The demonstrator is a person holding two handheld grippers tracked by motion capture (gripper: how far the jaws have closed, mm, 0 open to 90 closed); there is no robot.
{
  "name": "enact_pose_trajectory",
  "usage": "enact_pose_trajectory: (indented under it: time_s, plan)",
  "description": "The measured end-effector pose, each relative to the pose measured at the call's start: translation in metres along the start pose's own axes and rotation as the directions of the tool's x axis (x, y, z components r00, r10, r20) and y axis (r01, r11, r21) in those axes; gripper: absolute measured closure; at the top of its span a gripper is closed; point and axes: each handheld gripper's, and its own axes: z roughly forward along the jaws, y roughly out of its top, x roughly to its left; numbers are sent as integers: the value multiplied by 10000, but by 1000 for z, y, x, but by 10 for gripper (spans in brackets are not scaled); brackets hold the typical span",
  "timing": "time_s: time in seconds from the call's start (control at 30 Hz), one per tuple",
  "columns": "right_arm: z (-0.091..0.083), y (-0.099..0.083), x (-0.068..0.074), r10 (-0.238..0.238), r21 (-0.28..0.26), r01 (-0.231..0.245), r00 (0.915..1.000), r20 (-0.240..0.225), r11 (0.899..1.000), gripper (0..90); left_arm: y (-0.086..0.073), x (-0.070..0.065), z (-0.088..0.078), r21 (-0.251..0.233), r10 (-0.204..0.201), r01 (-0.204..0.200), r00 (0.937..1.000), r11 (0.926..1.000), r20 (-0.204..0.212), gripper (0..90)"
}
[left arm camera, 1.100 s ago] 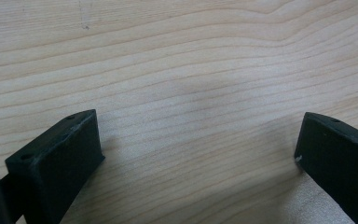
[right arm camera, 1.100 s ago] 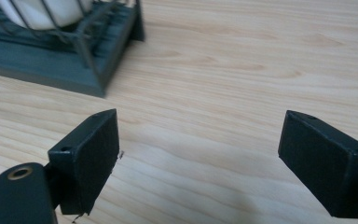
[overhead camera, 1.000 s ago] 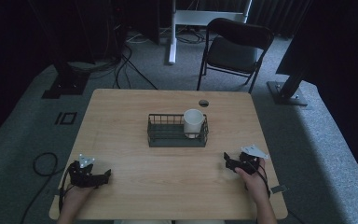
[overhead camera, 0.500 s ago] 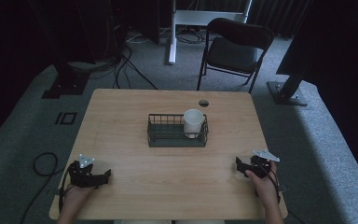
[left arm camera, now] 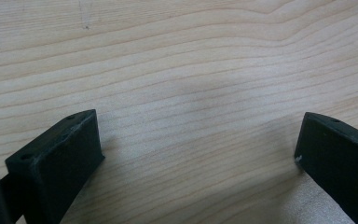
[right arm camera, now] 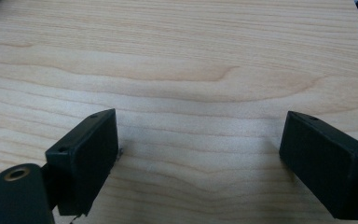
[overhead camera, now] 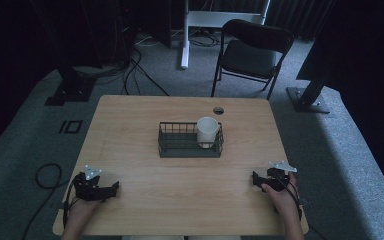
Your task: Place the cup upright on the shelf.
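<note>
A white cup (overhead camera: 207,132) stands upright in the right end of a dark wire basket (overhead camera: 180,146) at the middle of the wooden table (overhead camera: 180,190). My left gripper (overhead camera: 111,188) rests on the table near its front left corner, far from the basket. Its jaws stand wide apart over bare wood (left arm camera: 196,140) with nothing between them. My right gripper (overhead camera: 255,178) lies near the front right edge, held by a hand. It is open too, with bare wood (right arm camera: 200,154) between its jaws.
A round cable hole (overhead camera: 218,110) sits near the table's far edge. Behind the table stands a black folding chair (overhead camera: 250,50). A loose cable (overhead camera: 45,175) curls on the floor at the left. Dark stands (overhead camera: 305,95) flank the table.
My right gripper has moved right and toward the table's front edge, then settled there. The left gripper, the cup and the basket have stayed put.
</note>
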Motion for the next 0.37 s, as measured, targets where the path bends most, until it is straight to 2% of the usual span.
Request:
enact_pose_trajectory:
  time_s: [0.37]
  plan:
    - [0,0,0,20,22,-20,10000,-17,10000,110,0,0,0,-1,-9,9,10000,10000,-1,7]
